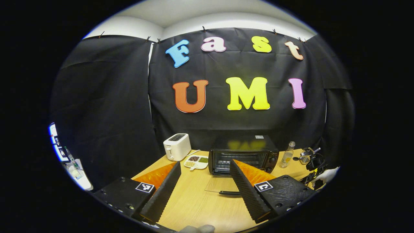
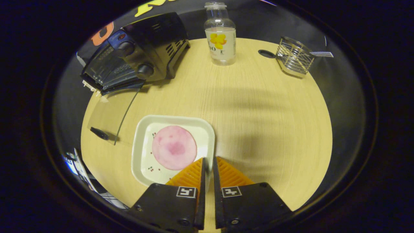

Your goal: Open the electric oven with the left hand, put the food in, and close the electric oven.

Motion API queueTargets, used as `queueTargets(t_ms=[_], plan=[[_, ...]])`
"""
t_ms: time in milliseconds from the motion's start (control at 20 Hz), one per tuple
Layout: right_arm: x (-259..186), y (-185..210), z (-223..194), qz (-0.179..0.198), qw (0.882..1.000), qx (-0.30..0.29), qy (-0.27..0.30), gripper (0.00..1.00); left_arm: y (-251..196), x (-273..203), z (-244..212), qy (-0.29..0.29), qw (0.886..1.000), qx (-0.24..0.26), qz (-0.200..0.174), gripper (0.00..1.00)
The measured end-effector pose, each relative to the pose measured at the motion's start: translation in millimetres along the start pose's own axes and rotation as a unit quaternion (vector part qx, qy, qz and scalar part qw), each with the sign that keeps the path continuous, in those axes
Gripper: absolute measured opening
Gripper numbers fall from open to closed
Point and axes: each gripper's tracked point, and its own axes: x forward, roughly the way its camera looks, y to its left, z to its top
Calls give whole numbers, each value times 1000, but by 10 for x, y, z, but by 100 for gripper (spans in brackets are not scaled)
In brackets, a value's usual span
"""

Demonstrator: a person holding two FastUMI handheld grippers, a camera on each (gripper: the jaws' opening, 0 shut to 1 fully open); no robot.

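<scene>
- Right gripper view: right gripper (image 2: 207,163) fingers pinch the rim of the white square plate (image 2: 142,142) carrying a pink round slice (image 2: 174,147).
- Black electric oven (image 2: 136,55), glass door (image 2: 108,110) dropped open, stands beyond the plate.
- Left gripper (image 1: 203,171) fingers spread wide before the oven.

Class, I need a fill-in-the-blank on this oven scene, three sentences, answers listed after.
1. The oven door lies ____ on the table.
2. The right tongs grip the rim of the white ____ carrying the pink food.
3. The left tongs are ____.

Answers: open; tray; open

Oven (image 1: 243,156) mouth unblocked, glass door (image 2: 108,121) flat on table, bottle (image 2: 221,34) standing beside oven.
</scene>
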Motion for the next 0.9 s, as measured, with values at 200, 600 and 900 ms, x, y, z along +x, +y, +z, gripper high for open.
queueTargets(t_ms=[200,600,900], plan=[[25,21,23,22,1000,14,9,3,-71,-5,8,-8,1000,-6,-9,96],[13,75,-36,138,987,79,15,1,-70,-20,17,-10,1000,-9,-14,96],[-155,85,17,211,966,148,-30,4,-151,6,72,-12,999,-1,-32,96]])
